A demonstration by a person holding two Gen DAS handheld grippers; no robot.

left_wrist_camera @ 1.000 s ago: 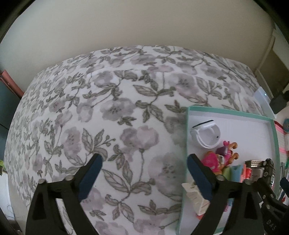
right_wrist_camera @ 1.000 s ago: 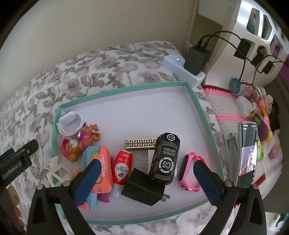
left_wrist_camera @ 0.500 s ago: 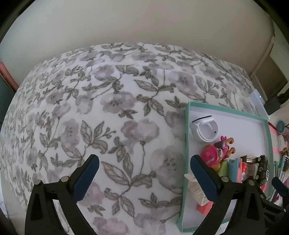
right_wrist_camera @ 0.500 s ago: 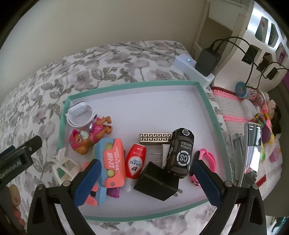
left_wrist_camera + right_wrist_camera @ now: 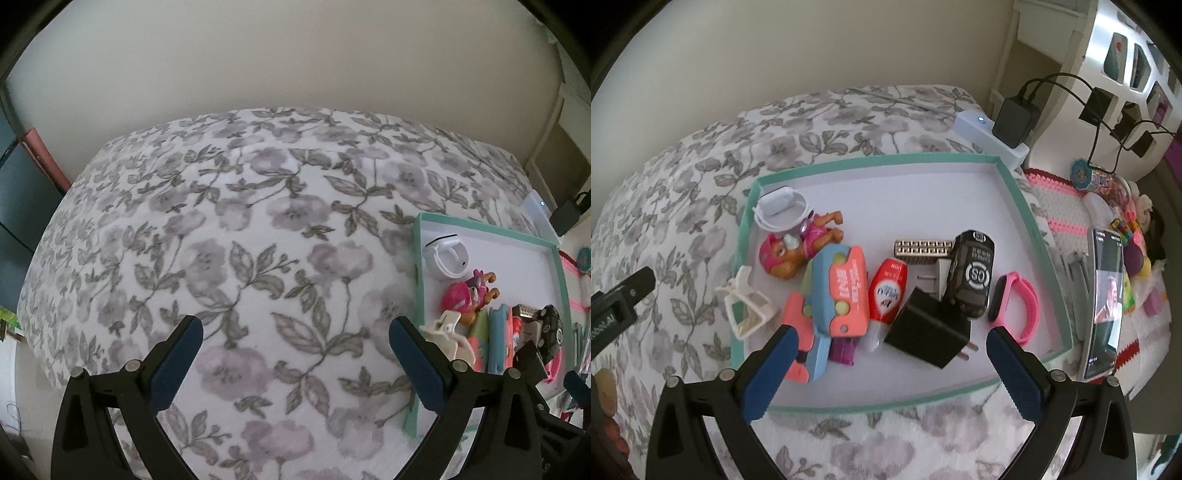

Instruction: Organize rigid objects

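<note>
Overall, the work surface is a bed (image 5: 258, 258) under a white cover printed with grey flowers and leaves; it lies smooth, and a plain cream wall (image 5: 295, 66) stands behind it. At the bed's right end a white shelf unit (image 5: 1126, 55) carries several black plugs and cables, and a white box with a lit dot (image 5: 982, 133) sits at the corner. A pink and white crocheted mat (image 5: 1067, 218) beside the bed holds small toys, and a phone (image 5: 1104, 302) stands upright on a stand, screen lit.

A shallow tray (image 5: 879, 160) with a teal rim lies flat on the cover near the right end. In it are a white ring piece (image 5: 781, 210), a pup figure (image 5: 798, 247), a coral and blue toy (image 5: 834, 299), a red tube (image 5: 886, 295), a black charger (image 5: 931, 332), a patterned bar (image 5: 921, 248), a black car (image 5: 971, 273) and a pink band (image 5: 1019, 302). A cream frame piece (image 5: 744, 306) straddles the tray's left rim. The far half of the tray floor is bare.

The left gripper (image 5: 295, 334) hovers over open cover to the left of the tray, jaws spread wide, nothing between them. The right gripper (image 5: 892, 341) hangs above the tray's near edge, likewise wide apart and holding nothing. The cover left of the tray is wide and unobstructed.
</note>
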